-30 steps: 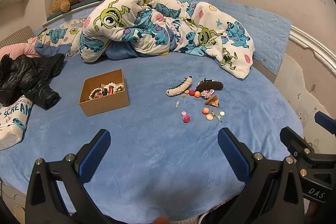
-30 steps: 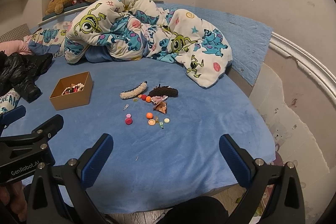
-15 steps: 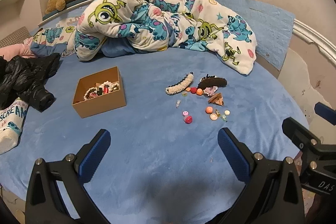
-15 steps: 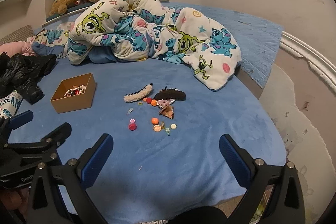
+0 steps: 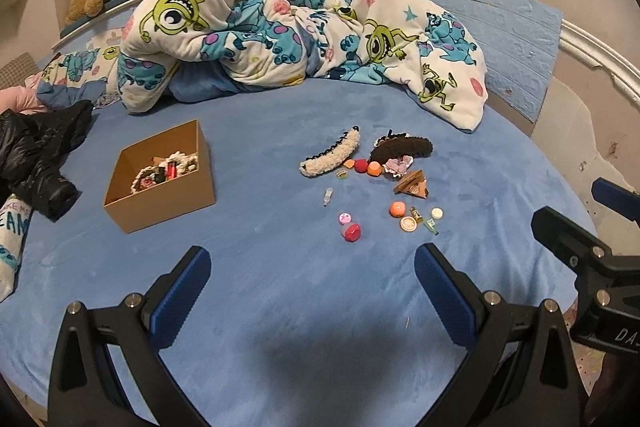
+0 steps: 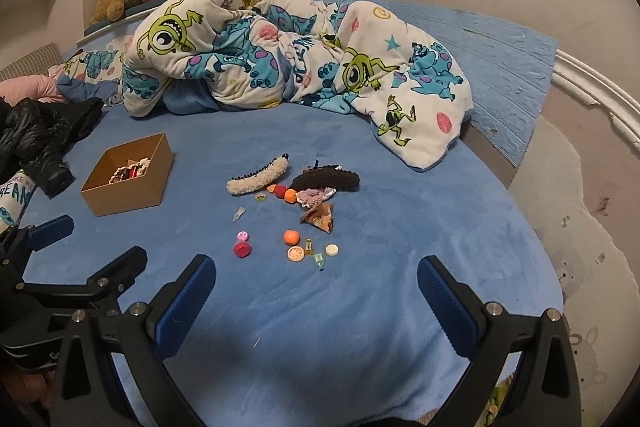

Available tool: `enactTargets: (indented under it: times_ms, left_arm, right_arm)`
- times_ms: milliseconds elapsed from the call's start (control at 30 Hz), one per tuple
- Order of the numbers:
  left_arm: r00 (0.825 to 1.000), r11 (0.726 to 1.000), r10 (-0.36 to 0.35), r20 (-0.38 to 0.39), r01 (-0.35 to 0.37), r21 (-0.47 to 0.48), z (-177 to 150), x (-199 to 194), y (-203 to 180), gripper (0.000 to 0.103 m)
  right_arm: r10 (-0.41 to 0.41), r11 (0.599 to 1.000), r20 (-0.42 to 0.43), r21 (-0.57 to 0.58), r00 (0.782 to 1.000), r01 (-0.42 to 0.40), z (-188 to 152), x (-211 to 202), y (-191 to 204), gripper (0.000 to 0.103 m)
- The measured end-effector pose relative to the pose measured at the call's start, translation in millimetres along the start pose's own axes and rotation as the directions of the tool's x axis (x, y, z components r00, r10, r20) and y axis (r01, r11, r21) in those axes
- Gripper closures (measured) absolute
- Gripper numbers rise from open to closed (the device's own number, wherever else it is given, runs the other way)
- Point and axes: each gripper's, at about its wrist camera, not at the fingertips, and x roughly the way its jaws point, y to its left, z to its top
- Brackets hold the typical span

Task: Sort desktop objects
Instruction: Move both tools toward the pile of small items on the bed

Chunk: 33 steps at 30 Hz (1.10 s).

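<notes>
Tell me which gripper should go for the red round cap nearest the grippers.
Left, though only slightly. The red cap lies nearly centred ahead of the open left gripper, and the cardboard box sits on that side. In the right view it lies left of the open right gripper.

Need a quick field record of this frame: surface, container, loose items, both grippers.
surface: blue bed cover
container: open cardboard box, partly filled with small items
loose items: cream hair claw, dark hair claw, red cap, orange ball, beside the box
left gripper: open, empty
right gripper: open, empty
</notes>
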Motion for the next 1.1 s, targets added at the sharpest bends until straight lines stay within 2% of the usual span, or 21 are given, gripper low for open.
enactTargets:
  times_ms: [533,1100]
  left_arm:
    - [0.999,1.0,-0.019,-0.047,0.02,0.008,2,71,-2,0.0]
    - [0.995,0.997,-0.059,-0.085,0.063,0.042,0,135,-12,0.0]
  right_arm:
    - [0.003,1.0,-0.053,0.022,0.999,-0.001,6,72,-10,0.0]
    - [-0.001,1.0,-0.115,0.019,0.993,0.003,-5,139,-20,0.0]
